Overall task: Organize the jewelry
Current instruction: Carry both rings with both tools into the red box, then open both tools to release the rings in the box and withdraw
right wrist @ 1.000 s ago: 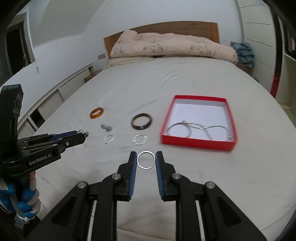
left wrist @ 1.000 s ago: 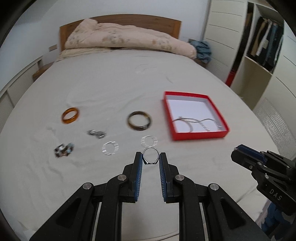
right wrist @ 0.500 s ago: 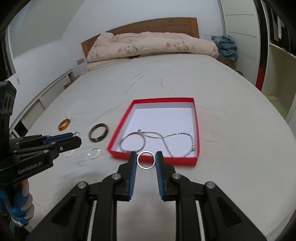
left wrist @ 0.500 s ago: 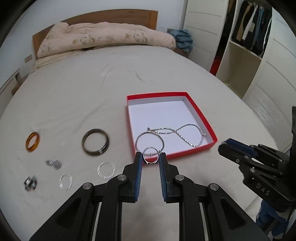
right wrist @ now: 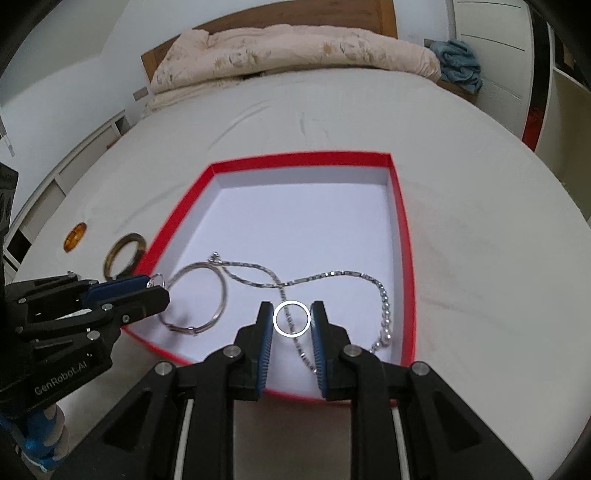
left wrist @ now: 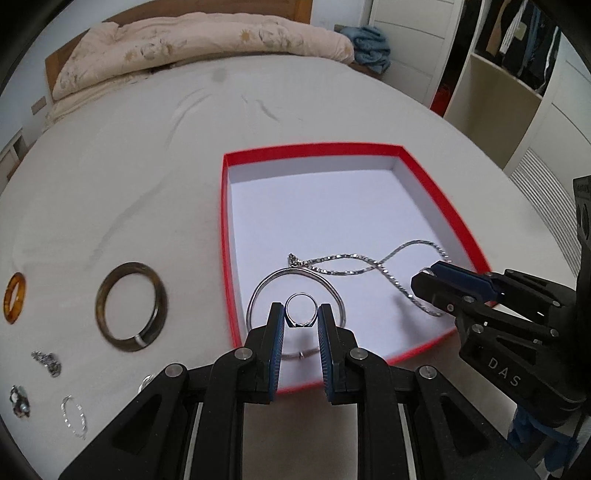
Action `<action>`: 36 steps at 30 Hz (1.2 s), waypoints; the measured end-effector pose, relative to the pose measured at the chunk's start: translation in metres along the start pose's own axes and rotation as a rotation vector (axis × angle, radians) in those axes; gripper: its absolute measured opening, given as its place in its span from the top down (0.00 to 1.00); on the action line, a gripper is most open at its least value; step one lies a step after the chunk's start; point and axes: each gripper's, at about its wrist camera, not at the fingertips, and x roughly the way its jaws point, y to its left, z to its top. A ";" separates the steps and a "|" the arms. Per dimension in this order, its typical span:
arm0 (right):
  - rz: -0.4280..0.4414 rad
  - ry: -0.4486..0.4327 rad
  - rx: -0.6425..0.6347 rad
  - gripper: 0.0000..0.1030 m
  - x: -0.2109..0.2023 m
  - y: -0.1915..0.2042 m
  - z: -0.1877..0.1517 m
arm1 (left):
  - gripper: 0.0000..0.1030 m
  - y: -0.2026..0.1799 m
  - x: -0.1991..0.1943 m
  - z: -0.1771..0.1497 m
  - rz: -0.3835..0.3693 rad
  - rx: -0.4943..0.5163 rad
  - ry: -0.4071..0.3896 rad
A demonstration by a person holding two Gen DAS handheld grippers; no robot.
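Left gripper (left wrist: 301, 316) clamped on signet ring (left wrist: 301, 314), right gripper (right wrist: 291, 318) clamped on plain silver ring (right wrist: 291, 318); both poised above near edge of red box (right wrist: 402, 236), open tray directly below and ahead. Inside: silver bangle (left wrist: 295, 295), chain necklace (right wrist: 314, 280) beneath right ring. On bedsheet, left: dark bangle (left wrist: 131, 306), amber ring (left wrist: 14, 297). Nothing obstructing release.

Red box (left wrist: 439, 192), white inside; silver chain (left wrist: 354, 264); amber ring (left wrist: 14, 297).

Both wrist views close above the bed (left wrist: 147, 177), facing its headboard (right wrist: 273, 18), sharing the red box (left wrist: 436, 192) (right wrist: 400, 229), left view from its left.
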 end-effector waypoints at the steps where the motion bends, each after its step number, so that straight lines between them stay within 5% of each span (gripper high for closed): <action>1: -0.002 0.007 -0.002 0.82 0.004 -0.001 -0.001 | 0.83 0.000 0.003 0.000 -0.001 -0.002 0.003; 22: -0.042 0.068 -0.096 0.80 0.009 0.009 -0.005 | 0.81 0.009 0.018 -0.004 -0.034 -0.018 0.040; 25: -0.059 0.061 -0.083 0.70 0.000 0.007 -0.005 | 0.72 0.012 0.014 -0.001 -0.039 -0.032 0.042; 36: -0.070 -0.007 -0.021 0.70 -0.064 0.006 -0.005 | 0.71 0.016 -0.039 -0.014 -0.053 -0.057 0.006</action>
